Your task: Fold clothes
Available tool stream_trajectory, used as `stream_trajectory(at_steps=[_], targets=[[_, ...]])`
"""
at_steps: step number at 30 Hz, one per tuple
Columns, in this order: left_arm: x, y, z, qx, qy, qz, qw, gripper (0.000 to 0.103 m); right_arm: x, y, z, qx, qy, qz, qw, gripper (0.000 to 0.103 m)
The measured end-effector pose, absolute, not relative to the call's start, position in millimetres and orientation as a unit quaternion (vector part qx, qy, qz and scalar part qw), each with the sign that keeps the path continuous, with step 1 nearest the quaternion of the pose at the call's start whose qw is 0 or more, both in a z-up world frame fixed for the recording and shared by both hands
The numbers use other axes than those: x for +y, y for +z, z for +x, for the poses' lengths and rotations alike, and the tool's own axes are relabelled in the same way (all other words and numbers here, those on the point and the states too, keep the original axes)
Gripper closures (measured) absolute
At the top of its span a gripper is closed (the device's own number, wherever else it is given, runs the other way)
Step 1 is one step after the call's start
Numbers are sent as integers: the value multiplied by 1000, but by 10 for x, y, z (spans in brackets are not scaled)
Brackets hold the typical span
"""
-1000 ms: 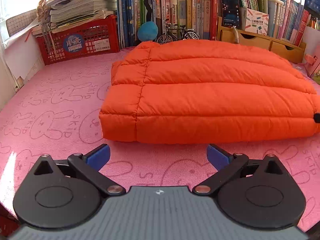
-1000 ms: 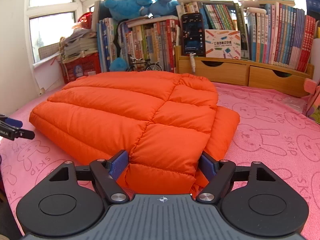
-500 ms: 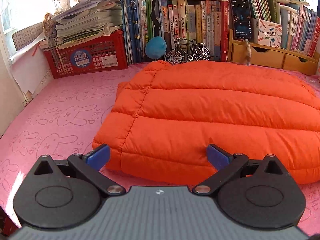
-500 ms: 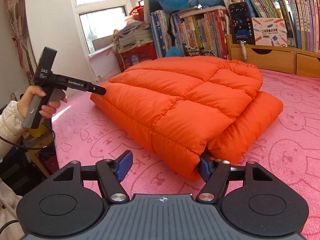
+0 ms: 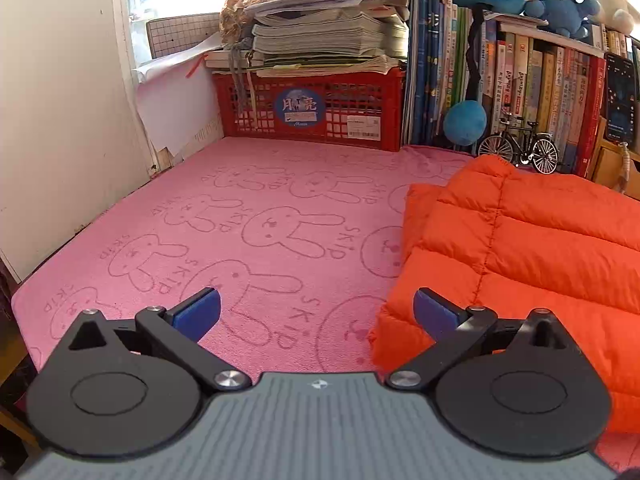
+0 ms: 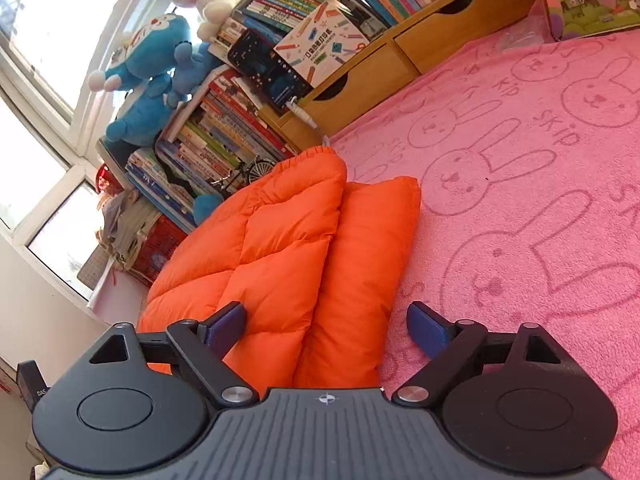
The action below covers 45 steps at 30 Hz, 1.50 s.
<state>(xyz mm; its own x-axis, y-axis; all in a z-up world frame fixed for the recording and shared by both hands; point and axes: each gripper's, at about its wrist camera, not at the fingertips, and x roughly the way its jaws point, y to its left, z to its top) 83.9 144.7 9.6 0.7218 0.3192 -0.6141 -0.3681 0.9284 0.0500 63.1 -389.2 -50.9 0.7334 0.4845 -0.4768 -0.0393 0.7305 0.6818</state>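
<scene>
On the pink rabbit-print counter [image 5: 256, 216], folded orange jacket [image 6: 296, 264] runs twelve-to-six between right tongs [image 6: 326, 326], just widening, unpinched; left tongs [image 5: 316, 310] gape empty, jacket at three o'clock.

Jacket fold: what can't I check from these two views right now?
- Jacket, left wrist view: far side runs off the right edge.
- Jacket's near end, right wrist view: hidden behind the open right gripper.
- Its underside and inner layers: covered by the top fold, both views.
</scene>
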Motion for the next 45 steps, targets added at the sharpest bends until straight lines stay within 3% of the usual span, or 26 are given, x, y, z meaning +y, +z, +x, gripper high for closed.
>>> stream_trajectory(at_steps=[5,9,15,21,30,34,40,45], targets=[[1753,39,826,302,145,-113,935,0,-3809,-514,926,337,148,332,868,29],[2007,-58,814,265,69,-179,945,0,-3884,-471,847,335,140,324,874,18],[2106,-300,1031,304,-22,-172,937,0,-3820,-402,445,338,116,270,894,10],[2139,-359,1069,305,-163,-237,908,0,-3608,-322,248,340,121,223,906,10],[1758,-309,990,293,-298,-118,901,0,-3281,7,41,310,124,96,938,11],[1756,-263,846,260,-340,-119,896,24,-3248,175,73,307,92,82,944,11],[1652,-212,458,210,-419,-64,881,23,-2721,661,517,312,86,14,946,10],[1660,-326,387,200,-424,-103,877,22,-1525,919,1204,326,162,-37,931,7]])
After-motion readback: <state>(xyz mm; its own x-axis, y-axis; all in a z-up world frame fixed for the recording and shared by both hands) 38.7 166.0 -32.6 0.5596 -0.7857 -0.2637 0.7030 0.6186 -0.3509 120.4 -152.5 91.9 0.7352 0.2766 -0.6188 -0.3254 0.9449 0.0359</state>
